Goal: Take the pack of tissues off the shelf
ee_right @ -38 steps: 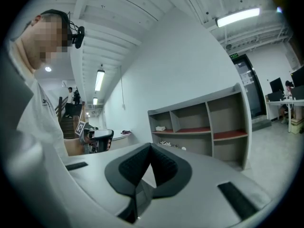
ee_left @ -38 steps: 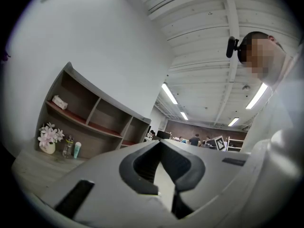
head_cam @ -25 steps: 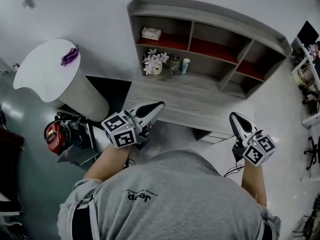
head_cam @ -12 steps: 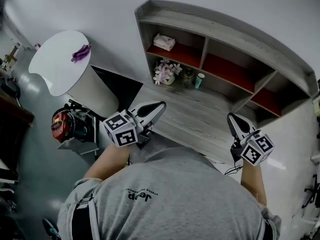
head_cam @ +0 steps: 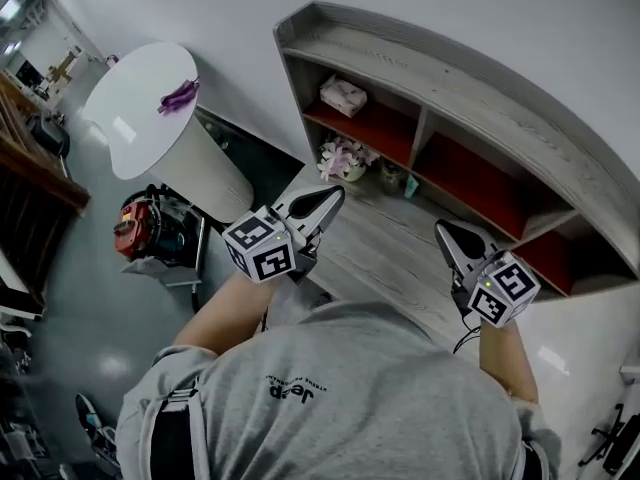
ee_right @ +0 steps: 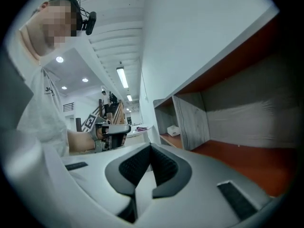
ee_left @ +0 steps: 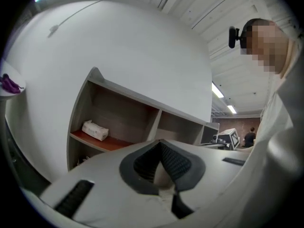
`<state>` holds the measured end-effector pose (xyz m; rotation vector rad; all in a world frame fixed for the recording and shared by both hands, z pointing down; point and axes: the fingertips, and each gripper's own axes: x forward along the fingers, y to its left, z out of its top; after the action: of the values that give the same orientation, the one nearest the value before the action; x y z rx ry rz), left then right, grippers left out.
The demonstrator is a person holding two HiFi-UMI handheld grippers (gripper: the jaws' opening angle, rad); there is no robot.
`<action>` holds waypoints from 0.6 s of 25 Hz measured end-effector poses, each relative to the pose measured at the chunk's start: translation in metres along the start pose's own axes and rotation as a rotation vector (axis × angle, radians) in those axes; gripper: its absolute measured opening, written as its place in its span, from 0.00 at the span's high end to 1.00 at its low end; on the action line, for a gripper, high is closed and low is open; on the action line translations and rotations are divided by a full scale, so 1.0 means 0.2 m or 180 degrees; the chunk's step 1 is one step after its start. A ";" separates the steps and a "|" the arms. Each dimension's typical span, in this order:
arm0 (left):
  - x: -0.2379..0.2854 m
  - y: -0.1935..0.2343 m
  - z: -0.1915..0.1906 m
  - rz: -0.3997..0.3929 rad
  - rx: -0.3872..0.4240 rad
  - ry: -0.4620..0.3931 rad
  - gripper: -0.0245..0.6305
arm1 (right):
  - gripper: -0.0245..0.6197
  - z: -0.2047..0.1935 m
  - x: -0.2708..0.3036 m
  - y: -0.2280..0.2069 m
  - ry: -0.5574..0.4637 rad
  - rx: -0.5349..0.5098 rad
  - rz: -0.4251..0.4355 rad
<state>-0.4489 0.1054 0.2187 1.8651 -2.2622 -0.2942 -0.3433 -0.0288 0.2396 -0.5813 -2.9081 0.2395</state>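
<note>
I held my left gripper (head_cam: 333, 197) out level in front of me. Its jaws were pressed together and nothing was between them. My right gripper (head_cam: 443, 228) was the same, jaws shut tight with nothing in them. I think I held both shut and low because I was only getting close and there was nothing to grab yet. Both tips hung over the near part of the desk (head_cam: 385, 258).

A bit farther, at the back of the desk, stood some flowers (head_cam: 343, 158) and small jars (head_cam: 388, 176) that I could not make out well. They sat under the shelf (head_cam: 470, 78), so I guessed I would need to reach over them and not bump them.

The tissues (head_cam: 343, 95) lay farther off, in the box at the left end of the shelf. They were alone on its red floor, well apart from both grippers. They were up ahead of my left gripper and a little to its left. From my right one they were far off to the left. So I judged the left gripper was the better one to go, and its jaws would have to spread first.
</note>
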 end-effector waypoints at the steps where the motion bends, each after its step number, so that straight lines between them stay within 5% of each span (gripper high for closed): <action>1: 0.02 0.04 0.01 0.0029 -0.0003 -0.0030 0.95 | 0.95 0.01 0.04 -0.01 -0.0003 -0.0019 -0.0008; 6: 0.07 0.23 0.01 0.0088 0.0037 0.0006 0.95 | 0.95 0.07 0.23 -0.03 -0.0015 -0.0105 -0.0147; 15: 0.33 0.63 0.13 0.0534 0.0703 0.0307 0.90 | 0.95 0.05 0.40 0.01 0.0099 -0.0083 -0.0178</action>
<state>-0.5872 0.0646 0.2305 1.7275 -2.4484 0.0725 -0.4173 0.0025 0.2399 -0.5021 -2.8965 0.1839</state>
